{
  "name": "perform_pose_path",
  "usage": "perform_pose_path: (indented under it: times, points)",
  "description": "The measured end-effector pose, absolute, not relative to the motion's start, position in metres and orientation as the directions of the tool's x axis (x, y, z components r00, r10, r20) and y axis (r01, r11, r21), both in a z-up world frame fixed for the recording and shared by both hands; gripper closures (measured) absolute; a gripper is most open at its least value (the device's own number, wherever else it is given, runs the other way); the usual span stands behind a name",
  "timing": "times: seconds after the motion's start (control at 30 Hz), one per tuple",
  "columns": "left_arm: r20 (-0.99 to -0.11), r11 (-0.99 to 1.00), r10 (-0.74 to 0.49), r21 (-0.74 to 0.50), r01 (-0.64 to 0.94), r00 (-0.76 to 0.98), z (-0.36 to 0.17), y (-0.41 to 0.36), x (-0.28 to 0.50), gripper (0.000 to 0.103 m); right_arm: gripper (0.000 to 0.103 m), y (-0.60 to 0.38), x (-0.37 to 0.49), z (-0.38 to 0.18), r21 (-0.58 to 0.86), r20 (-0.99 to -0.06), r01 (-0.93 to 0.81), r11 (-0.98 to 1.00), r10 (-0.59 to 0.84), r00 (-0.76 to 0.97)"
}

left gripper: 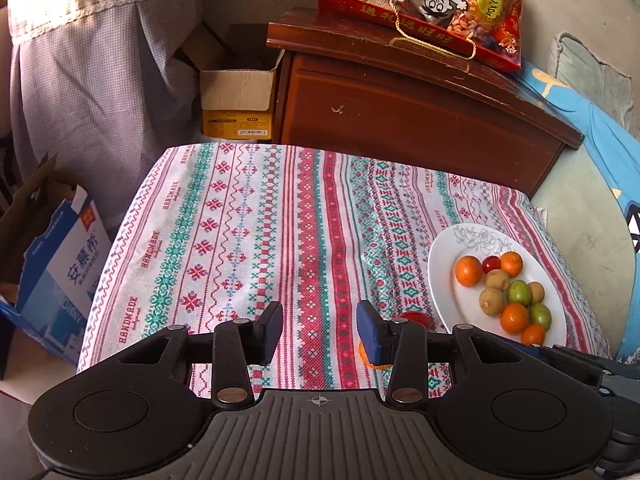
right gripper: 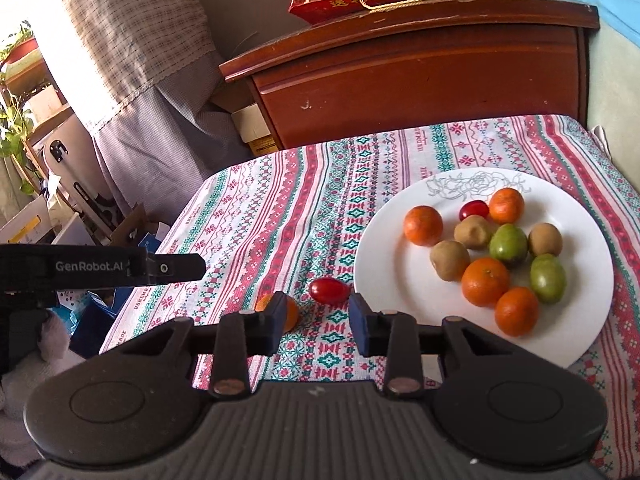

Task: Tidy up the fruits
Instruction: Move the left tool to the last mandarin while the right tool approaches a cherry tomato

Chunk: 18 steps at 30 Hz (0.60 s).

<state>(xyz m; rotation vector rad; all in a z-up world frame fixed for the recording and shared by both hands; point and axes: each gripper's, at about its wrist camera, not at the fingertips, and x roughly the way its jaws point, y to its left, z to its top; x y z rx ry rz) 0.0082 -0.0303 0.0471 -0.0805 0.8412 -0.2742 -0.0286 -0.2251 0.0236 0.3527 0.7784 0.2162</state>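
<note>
A white plate [right gripper: 384, 264] on the patterned tablecloth holds several oranges, kiwis, green fruits and one cherry tomato. Loose on the cloth left of the plate lie a red cherry tomato [right gripper: 329, 290] and a small orange [right gripper: 290, 312], half hidden behind my right gripper's left finger. My right gripper [right gripper: 314, 326] is open and empty, just short of the tomato. My left gripper [left gripper: 319, 330] is open and empty over the cloth; the orange [left gripper: 366, 354] and tomato [left gripper: 414, 317] peek out behind its right finger. The plate [left gripper: 440, 264] shows at the right.
A dark wooden cabinet [right gripper: 420, 76] with a red snack bag [left gripper: 424, 4] stands behind the table. Cardboard boxes [left gripper: 236, 96] and a blue carton [left gripper: 60, 264] sit on the floor left. The left gripper's body [right gripper: 100, 268] shows at the left of the right wrist view.
</note>
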Motion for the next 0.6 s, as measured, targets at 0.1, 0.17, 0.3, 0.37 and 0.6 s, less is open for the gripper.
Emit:
perform_pose_path:
  times: [0.1, 0.17, 0.3, 0.37, 0.6]
  points:
    - [-0.725, 0.960, -0.276, -0.178, 0.216, 0.631, 0.045, -0.030, 0.007, 0.063, 0.072, -0.219, -0.022, 0.020, 0.369, -0.642, -0.076, 0.927, 0.313, 0.700]
    - [-0.729, 0.959, -0.278, -0.177, 0.220, 0.625, 0.043, -0.030, 0.006, 0.063, 0.072, -0.216, -0.018, 0.018, 0.356, -0.644, -0.080, 0.931, 0.306, 0.701]
    - [-0.741, 0.961, -0.272, -0.174, 0.215, 0.614, 0.039, -0.027, 0.006, 0.063, 0.072, -0.213, -0.011, 0.011, 0.337, -0.652, -0.081, 0.938, 0.294, 0.698]
    - [-0.744, 0.961, -0.273, -0.179, 0.211, 0.610, 0.038, -0.025, 0.006, 0.063, 0.072, -0.212, -0.008, 0.009, 0.330, -0.656, -0.083, 0.940, 0.291, 0.697]
    - [-0.743, 0.958, -0.284, -0.189, 0.217, 0.606, 0.038, -0.020, 0.005, 0.063, 0.072, -0.210, 0.000, 0.002, 0.327, -0.666, -0.074, 0.942, 0.285, 0.689]
